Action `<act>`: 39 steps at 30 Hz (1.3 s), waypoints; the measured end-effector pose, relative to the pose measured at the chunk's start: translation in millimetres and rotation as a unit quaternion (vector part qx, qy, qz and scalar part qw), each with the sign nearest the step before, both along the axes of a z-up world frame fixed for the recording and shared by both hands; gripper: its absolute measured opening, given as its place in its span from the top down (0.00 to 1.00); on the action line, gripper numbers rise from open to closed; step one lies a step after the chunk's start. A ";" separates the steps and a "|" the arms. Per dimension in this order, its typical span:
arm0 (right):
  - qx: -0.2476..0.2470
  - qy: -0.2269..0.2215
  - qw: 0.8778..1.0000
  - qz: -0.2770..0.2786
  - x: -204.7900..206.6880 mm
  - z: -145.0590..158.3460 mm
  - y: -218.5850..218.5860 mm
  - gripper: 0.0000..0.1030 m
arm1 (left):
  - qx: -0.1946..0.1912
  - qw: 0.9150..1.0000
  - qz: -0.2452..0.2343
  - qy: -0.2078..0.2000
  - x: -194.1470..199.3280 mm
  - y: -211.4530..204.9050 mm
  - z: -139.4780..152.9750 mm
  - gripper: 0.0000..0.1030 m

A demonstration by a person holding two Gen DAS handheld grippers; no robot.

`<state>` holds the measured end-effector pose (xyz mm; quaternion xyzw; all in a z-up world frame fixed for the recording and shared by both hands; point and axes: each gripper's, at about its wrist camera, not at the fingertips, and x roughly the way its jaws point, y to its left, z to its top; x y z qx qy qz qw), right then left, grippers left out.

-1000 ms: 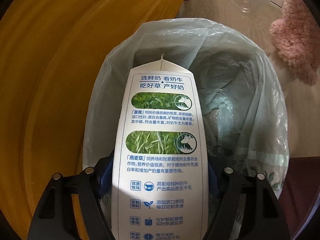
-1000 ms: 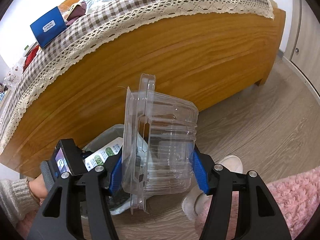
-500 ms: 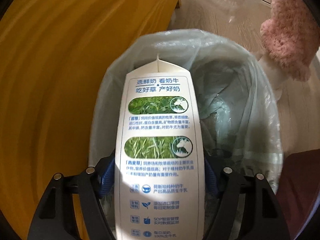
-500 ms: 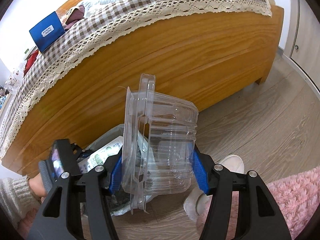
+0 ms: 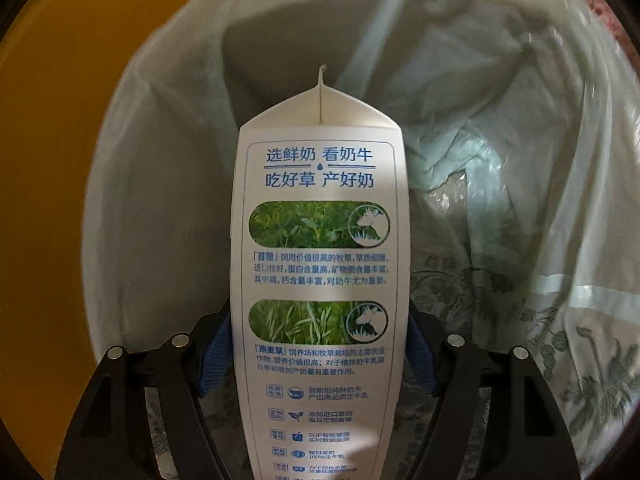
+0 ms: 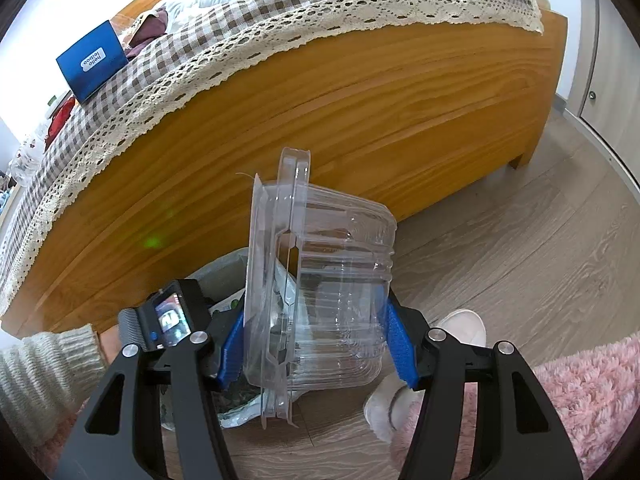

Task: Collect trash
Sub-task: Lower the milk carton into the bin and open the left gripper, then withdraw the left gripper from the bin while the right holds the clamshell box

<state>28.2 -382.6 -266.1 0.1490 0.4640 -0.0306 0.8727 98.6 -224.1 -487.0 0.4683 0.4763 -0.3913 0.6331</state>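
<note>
Milk carton (image 5: 320,280) sits pinched between the blue fingers (image 5: 218,356) of your left gripper (image 5: 320,354), gable end pointing down into the lined trash bin (image 5: 160,240), whose mouth fills the left wrist view. The carton's tip hangs over the middle of the opening, with the crumpled bag liner (image 5: 500,208) bunched toward 3 o'clock and the yellow wood of the bed side at 9 o'clock.

To drop it well, keep the carton upright over the open part of the bin, left of the bunched liner, and spread the fingers only once the gable is below the rim, so it cannot tip out over the edge. How deep the bin is below the carton is hard to tell in this dim view, so release low, not high.

Your right gripper (image 6: 320,344) holds a clear plastic clamshell box (image 6: 324,292), its fingers (image 6: 398,350) pressed on both sides, at 3 o'clock of the bin beside the bed (image 6: 320,112). Hold it there, clear of the left gripper, until the carton has gone in. A slipper (image 6: 400,392) rests on the floor at 4 o'clock.
</note>
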 end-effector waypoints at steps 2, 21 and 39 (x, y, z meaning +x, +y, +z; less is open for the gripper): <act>-0.001 0.000 1.000 0.001 0.4 -0.1 0.8 0.44 | 0.008 1.000 -0.008 0.008 -3.4 -3.7 -5.2 0.32; -0.094 0.017 0.995 -0.007 0.6 -9.4 21.3 0.44 | 0.075 0.996 0.040 0.038 -4.6 -49.8 -65.8 0.27; -0.084 -0.023 0.996 -0.003 -20.2 5.6 19.1 0.44 | -0.008 0.995 0.103 0.005 -11.3 -9.9 48.8 0.07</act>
